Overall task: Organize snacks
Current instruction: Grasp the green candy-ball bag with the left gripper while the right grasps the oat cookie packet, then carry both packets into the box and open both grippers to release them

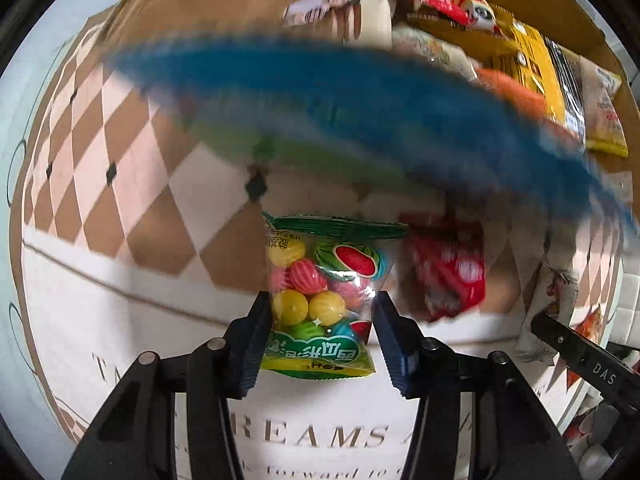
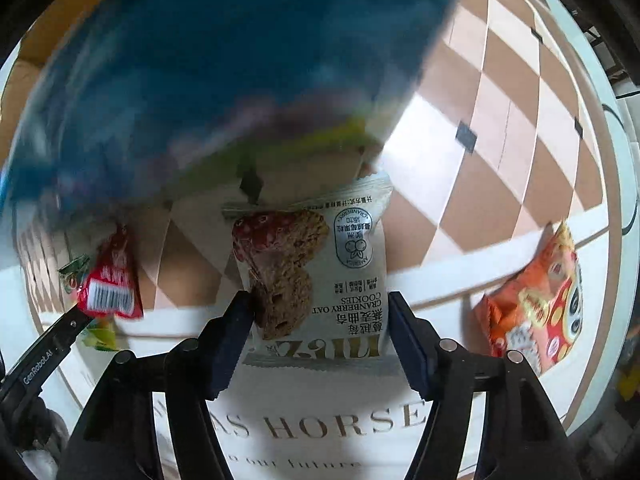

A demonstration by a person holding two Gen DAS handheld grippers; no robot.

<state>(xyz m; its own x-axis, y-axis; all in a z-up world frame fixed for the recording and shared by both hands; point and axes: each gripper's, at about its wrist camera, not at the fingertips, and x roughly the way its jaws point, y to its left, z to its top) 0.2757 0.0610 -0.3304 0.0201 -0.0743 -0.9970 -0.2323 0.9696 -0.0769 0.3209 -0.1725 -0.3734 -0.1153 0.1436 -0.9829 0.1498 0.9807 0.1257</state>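
My left gripper [image 1: 323, 312] is shut on a clear bag of watermelon gum balls [image 1: 320, 292], held above the tablecloth. My right gripper [image 2: 320, 312] is shut on a white cranberry oat cookie packet [image 2: 316, 276]. A large blurred blue bag [image 1: 360, 108] crosses the top of the left wrist view and fills the upper left of the right wrist view [image 2: 224, 60]. A cardboard box [image 1: 576, 4] at the upper right of the left wrist view holds several snack packets [image 1: 536, 64]. The right gripper's finger [image 1: 580, 356] shows at the right edge.
A red packet [image 1: 448, 268] lies on the checkered cloth [image 1: 120, 152] beyond the gum bag; it also shows in the right wrist view [image 2: 110, 280]. An orange panda snack bag [image 2: 536, 300] lies at the right. The left gripper's finger [image 2: 48, 344] shows at lower left.
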